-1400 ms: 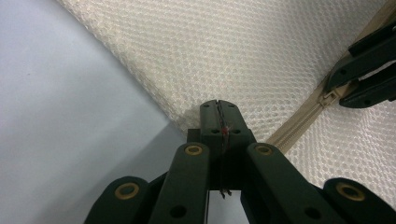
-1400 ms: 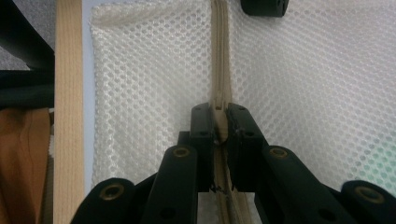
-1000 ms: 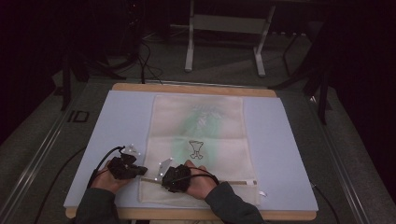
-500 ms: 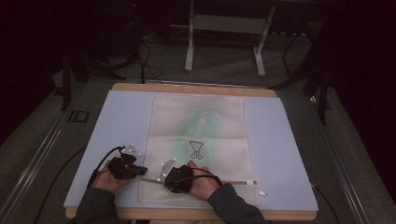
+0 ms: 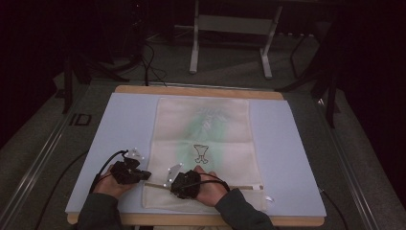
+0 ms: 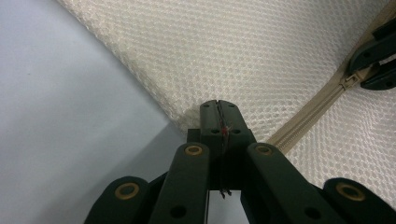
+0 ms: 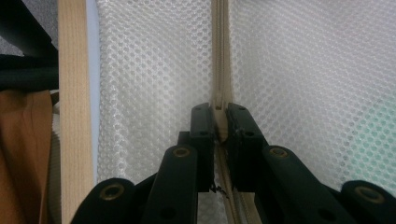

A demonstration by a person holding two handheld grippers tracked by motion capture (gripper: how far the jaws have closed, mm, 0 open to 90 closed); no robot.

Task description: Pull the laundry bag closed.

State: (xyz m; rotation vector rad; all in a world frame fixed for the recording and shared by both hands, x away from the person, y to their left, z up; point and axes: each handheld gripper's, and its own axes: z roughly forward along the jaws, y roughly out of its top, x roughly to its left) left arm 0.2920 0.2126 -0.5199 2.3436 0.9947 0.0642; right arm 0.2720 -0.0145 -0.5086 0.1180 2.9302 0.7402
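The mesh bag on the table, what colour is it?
The mesh bag is cream with a matching zipper; the left gripper view shows it best.

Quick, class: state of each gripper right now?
Left gripper: shut on the mesh bag's corner.
Right gripper: shut on the zipper pull.
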